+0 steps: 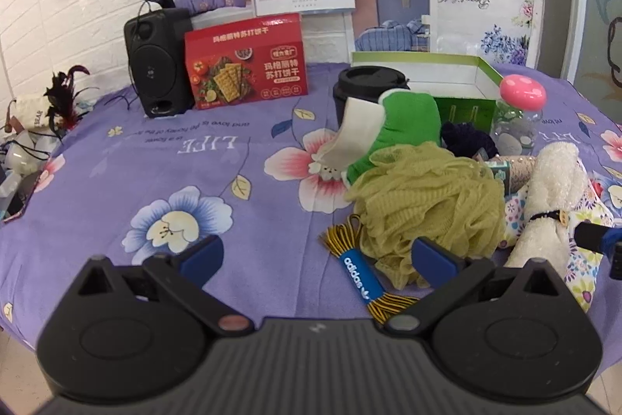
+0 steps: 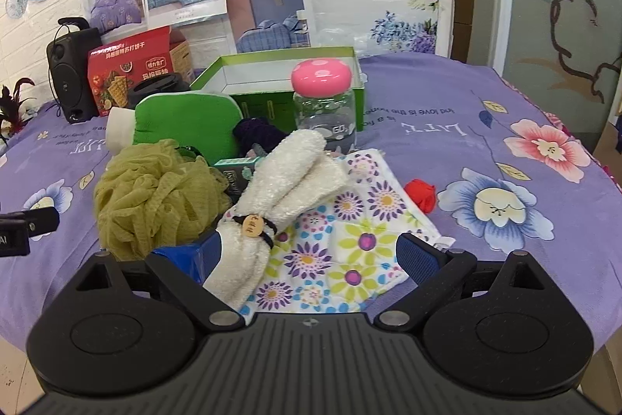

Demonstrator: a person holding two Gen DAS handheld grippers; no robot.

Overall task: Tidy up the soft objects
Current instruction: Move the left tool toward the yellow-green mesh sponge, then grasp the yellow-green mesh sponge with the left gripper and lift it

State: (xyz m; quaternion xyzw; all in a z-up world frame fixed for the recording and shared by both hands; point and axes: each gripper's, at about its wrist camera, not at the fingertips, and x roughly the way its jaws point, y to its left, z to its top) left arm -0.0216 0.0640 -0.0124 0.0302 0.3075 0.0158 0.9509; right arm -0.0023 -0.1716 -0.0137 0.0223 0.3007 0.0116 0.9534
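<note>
A purple floral-clothed table (image 1: 155, 158) bears a mesh sponge (image 1: 423, 197), speaker (image 1: 157, 65), cracker box (image 1: 247, 63).

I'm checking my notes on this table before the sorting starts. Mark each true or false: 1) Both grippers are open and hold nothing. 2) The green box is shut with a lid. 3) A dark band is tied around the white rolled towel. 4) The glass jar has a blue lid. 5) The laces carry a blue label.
1) True: left gripper and right gripper are open.
2) False: the green box is open on top.
3) True: it circles the white rolled towel.
4) False: the glass jar has a pink lid.
5) True: see the laces.
</note>
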